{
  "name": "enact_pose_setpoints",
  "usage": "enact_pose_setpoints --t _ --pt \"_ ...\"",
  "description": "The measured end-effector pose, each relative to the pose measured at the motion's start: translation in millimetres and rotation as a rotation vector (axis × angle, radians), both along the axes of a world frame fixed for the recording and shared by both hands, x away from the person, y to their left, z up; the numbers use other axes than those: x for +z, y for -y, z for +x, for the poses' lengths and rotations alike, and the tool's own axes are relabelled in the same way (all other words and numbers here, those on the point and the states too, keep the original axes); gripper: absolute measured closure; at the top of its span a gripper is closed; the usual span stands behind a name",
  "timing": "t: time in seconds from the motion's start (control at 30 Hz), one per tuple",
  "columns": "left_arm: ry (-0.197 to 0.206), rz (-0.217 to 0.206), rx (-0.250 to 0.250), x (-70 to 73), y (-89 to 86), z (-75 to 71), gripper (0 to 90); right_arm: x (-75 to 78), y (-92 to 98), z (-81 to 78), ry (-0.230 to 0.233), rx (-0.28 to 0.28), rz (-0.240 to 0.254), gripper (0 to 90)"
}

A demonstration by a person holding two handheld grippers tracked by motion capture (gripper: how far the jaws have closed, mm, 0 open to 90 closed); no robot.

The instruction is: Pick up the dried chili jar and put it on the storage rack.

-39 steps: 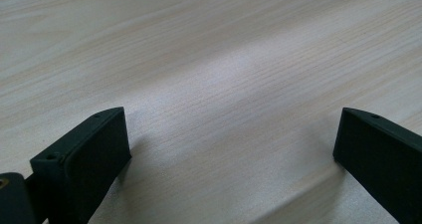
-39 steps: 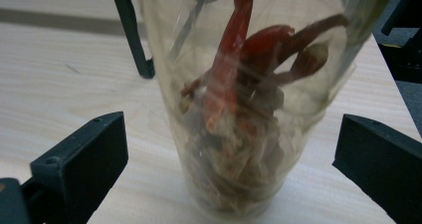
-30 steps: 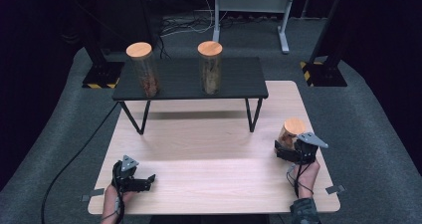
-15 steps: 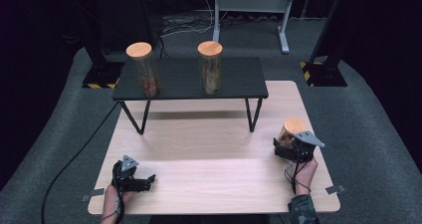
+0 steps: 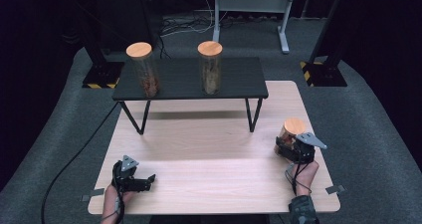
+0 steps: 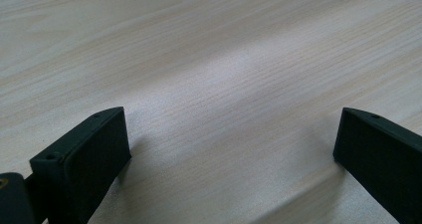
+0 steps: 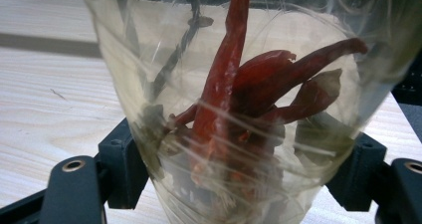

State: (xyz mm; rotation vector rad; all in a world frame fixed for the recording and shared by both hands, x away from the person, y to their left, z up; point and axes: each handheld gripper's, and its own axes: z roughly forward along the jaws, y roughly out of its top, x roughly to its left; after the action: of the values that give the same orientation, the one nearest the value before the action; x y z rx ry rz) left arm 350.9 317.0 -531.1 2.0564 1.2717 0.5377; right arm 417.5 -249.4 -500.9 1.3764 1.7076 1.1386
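A clear jar (image 5: 291, 129) with a wooden lid stands near the table's right edge. In the right gripper view this jar (image 7: 234, 84) holds dried red chillies. My right gripper (image 5: 286, 145) has its black jaws pressed against both sides of the jar's lower part; they have just been closing with the jar between them. Up close, the right gripper (image 7: 244, 169) has a pad tight on each side of the glass. My left gripper (image 5: 148, 180) rests low over the table's near left, open. Its jaws stand wide apart in the left gripper view (image 6: 231, 144), with bare wood between them.
A low black shelf (image 5: 189, 82) on thin legs stands across the far half of the wooden table (image 5: 209, 154). Two tall lidded jars stand on it, one at the left (image 5: 144, 72) and one at the middle (image 5: 210, 69). A cable (image 5: 74, 159) trails over the grey floor at the left.
The right gripper's jaws have drawn in against the jar. Both hands have kept their places, and the jar has not moved.
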Motion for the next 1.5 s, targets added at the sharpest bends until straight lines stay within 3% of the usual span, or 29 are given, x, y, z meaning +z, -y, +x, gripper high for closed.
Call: enact_pose_setpoints --t 0.63,1.5 --pt "0.000 0.000 0.000 0.0 0.0 0.0 0.3 2.4 -0.8 -4.3 -0.006 -0.001 0.011 24.2" --pt "0.000 -0.001 0.001 0.0 0.0 0.0 0.3 21.5 -6.4 -15.1 0.001 0.041 0.014 24.2"
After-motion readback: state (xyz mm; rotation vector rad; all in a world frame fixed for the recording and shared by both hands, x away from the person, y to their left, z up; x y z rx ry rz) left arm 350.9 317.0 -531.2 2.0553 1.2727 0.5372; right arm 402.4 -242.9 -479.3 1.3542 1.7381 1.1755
